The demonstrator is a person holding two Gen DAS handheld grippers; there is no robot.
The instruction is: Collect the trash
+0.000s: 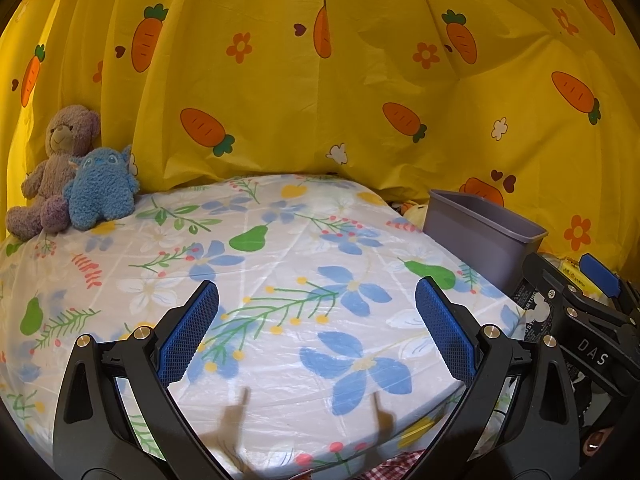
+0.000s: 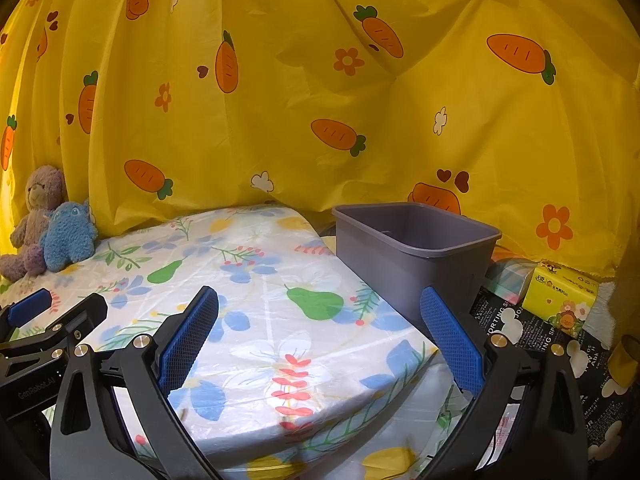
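At 9 o'clock a purple teddy bear [image 1: 56, 168] and a blue fuzzy toy [image 1: 102, 190] sit on the flowery table [image 1: 280, 240]. The left gripper [image 1: 318, 332] is wide open and holds nothing. So is the right gripper [image 2: 320, 340]. The gray bin [image 2: 412, 256] stands at 2 o'clock beside the table. A yellow tissue pack [image 2: 560, 298] lies at 3 o'clock.
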